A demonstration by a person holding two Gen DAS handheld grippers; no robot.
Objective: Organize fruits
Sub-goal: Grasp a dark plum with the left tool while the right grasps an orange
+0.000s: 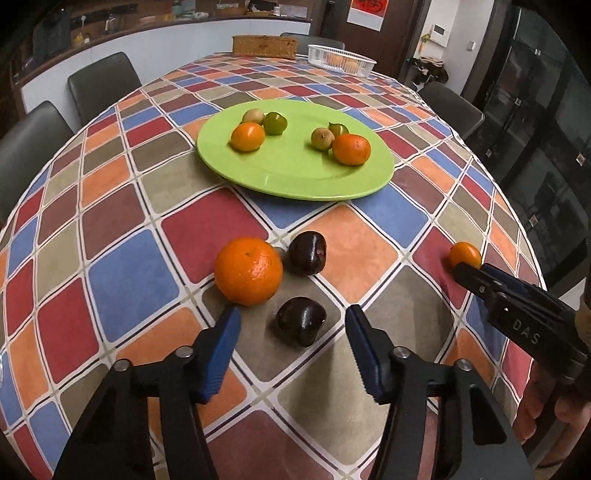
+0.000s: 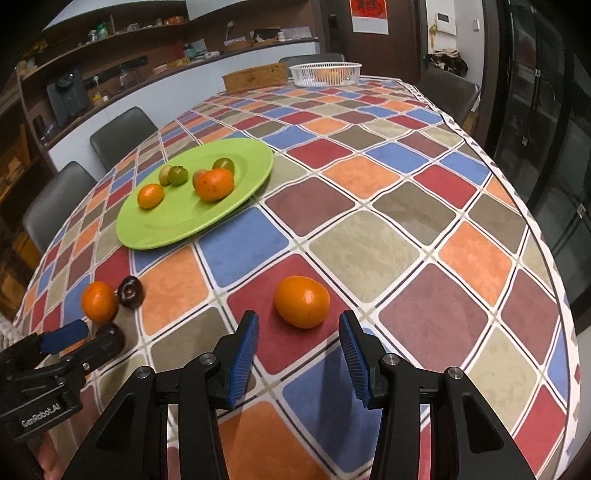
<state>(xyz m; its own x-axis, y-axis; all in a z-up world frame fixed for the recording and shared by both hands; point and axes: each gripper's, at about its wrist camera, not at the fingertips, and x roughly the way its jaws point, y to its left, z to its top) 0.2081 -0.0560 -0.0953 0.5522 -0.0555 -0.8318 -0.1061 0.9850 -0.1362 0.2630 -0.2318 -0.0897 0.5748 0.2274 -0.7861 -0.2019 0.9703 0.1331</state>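
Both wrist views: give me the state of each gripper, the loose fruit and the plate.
Left gripper: open, around the near dark plum, not gripping.
Right gripper: open, just short of a lone orange.
Big orange: loose on the tablecloth.
Far dark plum: loose, beside it.
Green plate: holds six fruits in two groups.
White basket: holds fruit.

**Lettering on the gripper bodies**

Two markings can be read. In the left wrist view, the right gripper (image 1: pixel 466 268), reaching in from 3 o'clock, carries the white letters "DAS" on its black body. In the right wrist view, the left gripper (image 2: pixel 94 334), at 8 o'clock, bears "GenRobot.AI" in white on its black housing. A red poster (image 2: pixel 368 8) hangs on the wall at 12 o'clock; its dark characters are cut off and cannot be read.
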